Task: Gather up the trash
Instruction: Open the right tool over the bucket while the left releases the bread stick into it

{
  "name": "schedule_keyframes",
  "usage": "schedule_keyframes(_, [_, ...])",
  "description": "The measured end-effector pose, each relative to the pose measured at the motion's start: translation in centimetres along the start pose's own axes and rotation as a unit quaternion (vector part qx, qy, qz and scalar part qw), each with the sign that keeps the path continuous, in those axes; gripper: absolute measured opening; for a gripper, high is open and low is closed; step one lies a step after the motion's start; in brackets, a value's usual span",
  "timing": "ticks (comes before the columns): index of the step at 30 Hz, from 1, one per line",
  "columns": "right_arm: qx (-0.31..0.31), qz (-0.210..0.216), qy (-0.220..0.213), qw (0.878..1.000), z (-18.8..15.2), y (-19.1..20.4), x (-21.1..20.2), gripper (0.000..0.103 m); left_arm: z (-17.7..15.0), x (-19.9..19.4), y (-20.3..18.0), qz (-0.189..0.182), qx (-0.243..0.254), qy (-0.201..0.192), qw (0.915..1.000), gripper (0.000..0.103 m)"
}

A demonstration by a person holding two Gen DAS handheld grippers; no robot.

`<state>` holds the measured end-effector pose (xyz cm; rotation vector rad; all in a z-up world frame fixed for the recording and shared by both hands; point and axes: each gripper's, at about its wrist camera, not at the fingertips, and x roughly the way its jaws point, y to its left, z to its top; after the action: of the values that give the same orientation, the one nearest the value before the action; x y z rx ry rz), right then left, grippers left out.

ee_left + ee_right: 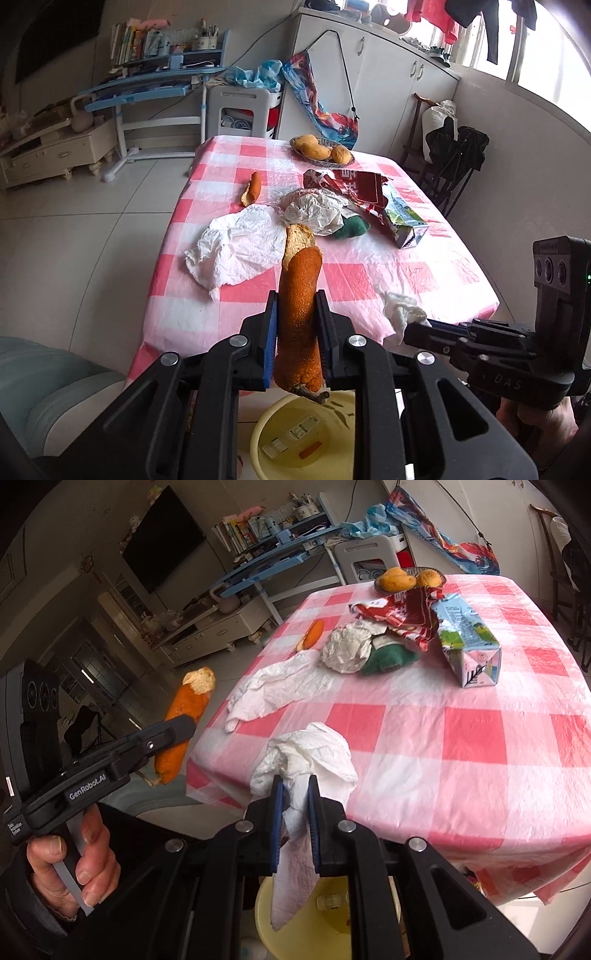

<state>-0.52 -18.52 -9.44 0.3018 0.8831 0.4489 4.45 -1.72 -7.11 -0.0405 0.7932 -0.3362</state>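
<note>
Table with pink-and-white checked plastic cloth point(369, 273) fills most of both views; yellow round plastic bin point(266, 424) sits on the floor at its near edge, under both tools. Left gripper point(295, 321) is clamped on a long orange peel strip point(299, 295), upright, stem end hanging over the bin, off the table. Right gripper point(295, 797) pinches a crumpled white tissue point(306, 753), loose tail drooping toward the bin, near the table's front edge. On the cloth: flat white tissue sheet point(236, 251), crumpled white paper wad point(314, 210) touching a green cloth lump point(351, 229), torn red wrapper point(354, 184), tipped light-blue drink carton point(469, 642), small orange peel piece point(252, 188) apart at the left, woven dish of yellow fruit point(321, 149) at the far end
</note>
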Motion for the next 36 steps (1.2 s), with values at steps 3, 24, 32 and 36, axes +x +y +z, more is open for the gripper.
schedule_keyframes(3, [-0.012, 0.006, 0.029, 0.999, -1.8, 1.2, 0.6, 0.014, -0.8, -0.8, -0.4, 0.004, 0.010, -0.003, 0.9999, 0.018])
schedule_keyframes(24, [0.016, -0.031, 0.053, 0.998, -4.9, 1.5, 1.7, 0.053, -3.7, -2.2, -1.5, -0.003, 0.022, 0.009, 0.9997, 0.019])
schedule_keyframes(32, [0.055, -0.052, -0.045, 0.996, -3.6, 0.0, -1.4, 0.064, -6.1, -1.3, -3.7, -0.010, 0.060, 0.056, 0.9966, 0.019])
schedule_keyframes(36, [0.080, -0.058, -0.076, 0.992, -3.5, -0.8, -2.6, 0.066, -7.7, -0.3, -5.2, -0.017, 0.091, 0.100, 0.9907, 0.030])
